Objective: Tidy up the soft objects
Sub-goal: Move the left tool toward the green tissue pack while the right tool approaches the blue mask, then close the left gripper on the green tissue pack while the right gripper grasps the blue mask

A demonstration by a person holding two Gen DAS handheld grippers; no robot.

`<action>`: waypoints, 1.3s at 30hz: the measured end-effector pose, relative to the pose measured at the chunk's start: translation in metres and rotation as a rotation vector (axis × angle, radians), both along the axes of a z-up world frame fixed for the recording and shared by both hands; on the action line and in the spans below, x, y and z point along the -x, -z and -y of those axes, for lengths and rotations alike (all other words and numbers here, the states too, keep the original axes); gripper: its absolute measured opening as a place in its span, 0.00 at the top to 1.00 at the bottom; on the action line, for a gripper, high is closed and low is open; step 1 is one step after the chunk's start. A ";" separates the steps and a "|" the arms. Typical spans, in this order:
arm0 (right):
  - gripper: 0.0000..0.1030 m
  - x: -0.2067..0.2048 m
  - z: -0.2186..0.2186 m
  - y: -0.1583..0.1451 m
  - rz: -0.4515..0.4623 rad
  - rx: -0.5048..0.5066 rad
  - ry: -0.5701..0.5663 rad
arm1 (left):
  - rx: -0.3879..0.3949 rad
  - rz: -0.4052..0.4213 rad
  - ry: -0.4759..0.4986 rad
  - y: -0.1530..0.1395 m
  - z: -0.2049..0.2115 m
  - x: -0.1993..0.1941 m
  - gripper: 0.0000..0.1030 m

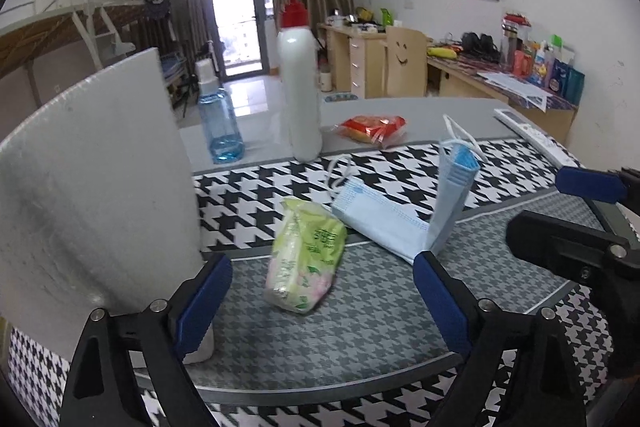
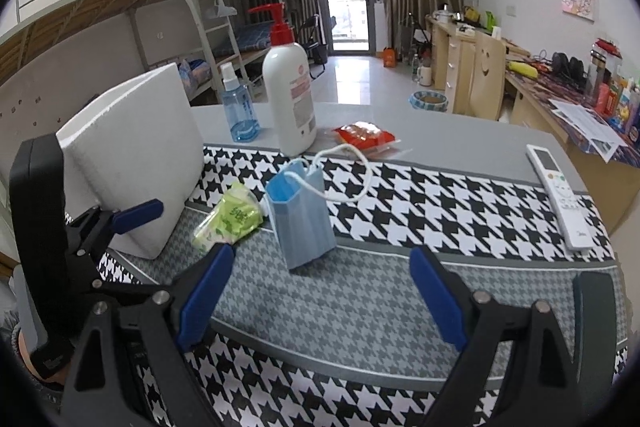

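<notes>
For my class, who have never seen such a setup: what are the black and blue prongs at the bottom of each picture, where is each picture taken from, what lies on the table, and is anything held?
The prongs are hand-held grippers; a person carries one in each hand, each with its own camera looking along its fingers. One picture looks past the left gripper, the other past the right gripper.

On the patterned mat lie a green tissue pack, a blue face mask folded so one part stands up, and a white foam block. Behind stand a pump bottle and a spray bottle, beside a red packet and a remote.

Both grippers are open, holding nothing.
</notes>
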State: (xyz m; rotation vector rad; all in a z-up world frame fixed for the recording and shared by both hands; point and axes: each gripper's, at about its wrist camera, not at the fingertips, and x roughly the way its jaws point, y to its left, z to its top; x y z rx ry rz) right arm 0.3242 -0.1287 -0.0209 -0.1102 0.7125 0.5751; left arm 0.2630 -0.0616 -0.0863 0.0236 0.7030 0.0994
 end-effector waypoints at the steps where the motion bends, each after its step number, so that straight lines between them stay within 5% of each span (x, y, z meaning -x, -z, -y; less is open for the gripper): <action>1: 0.11 0.000 0.000 0.000 -0.003 -0.007 -0.002 | 0.005 -0.006 0.002 0.000 0.001 -0.002 0.14; 8: 0.11 -0.002 0.001 -0.001 -0.007 -0.022 -0.002 | 0.017 -0.007 0.052 -0.002 0.008 -0.010 0.14; 22: 0.18 -0.014 -0.015 0.012 -0.042 0.029 -0.015 | 0.042 -0.069 -0.012 0.012 -0.013 -0.025 0.27; 36: 0.32 -0.029 -0.029 0.027 -0.097 0.059 -0.033 | 0.065 -0.134 -0.021 0.023 -0.018 -0.029 0.46; 39: 0.36 -0.032 -0.031 0.029 -0.105 0.067 -0.033 | 0.056 -0.137 -0.019 0.024 -0.018 -0.031 0.56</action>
